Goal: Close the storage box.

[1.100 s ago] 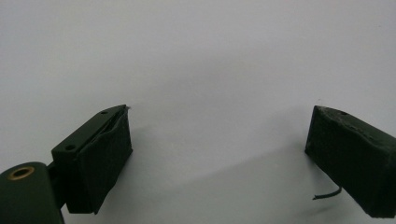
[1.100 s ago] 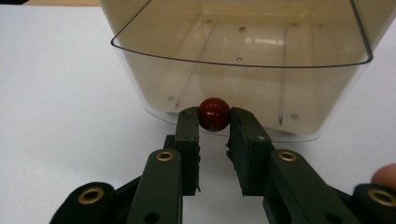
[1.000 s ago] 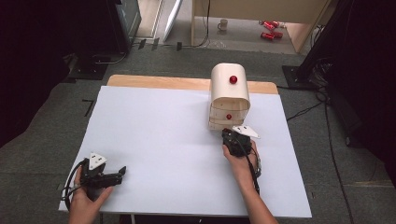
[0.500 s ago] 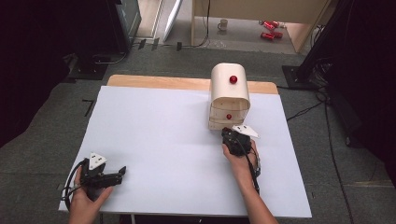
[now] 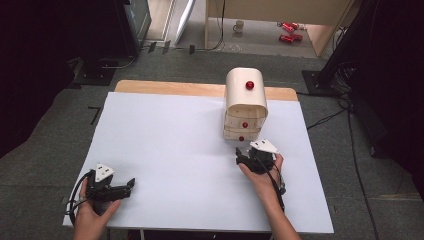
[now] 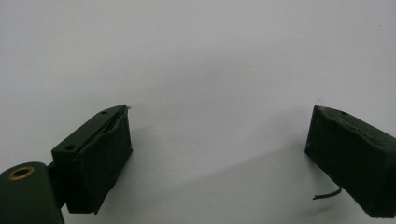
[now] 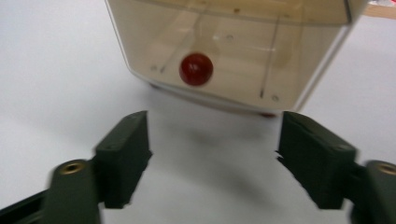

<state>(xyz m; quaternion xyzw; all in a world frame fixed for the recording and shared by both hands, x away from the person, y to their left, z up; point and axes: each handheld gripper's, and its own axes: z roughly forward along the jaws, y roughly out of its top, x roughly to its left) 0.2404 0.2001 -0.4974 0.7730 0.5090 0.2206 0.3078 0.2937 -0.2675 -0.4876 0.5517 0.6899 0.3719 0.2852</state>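
A small cream drawer cabinet [image 5: 245,102] with red knobs stands at the back right of the white table [image 5: 175,145]. My right gripper [image 5: 241,153] lies on the table just in front of it and points at the lowest drawer. In the right gripper view its jaws have just been opening and now stand wide, with nothing between them [image 7: 212,126]. The drawer's red knob [image 7: 196,68] sits a little beyond the tips. My left gripper [image 5: 131,184] rests near the front left corner, open over bare table [image 6: 219,116].
A wooden board [image 5: 165,88] shows along the table's far edge. Grey carpet surrounds the table, with cables [image 5: 350,130] on the floor at the right and dark stands at the back. A wide bare stretch of table lies between the two hands.
The right gripper has drawn back slightly from the cabinet toward the front edge. The left hand and the cabinet have not moved.
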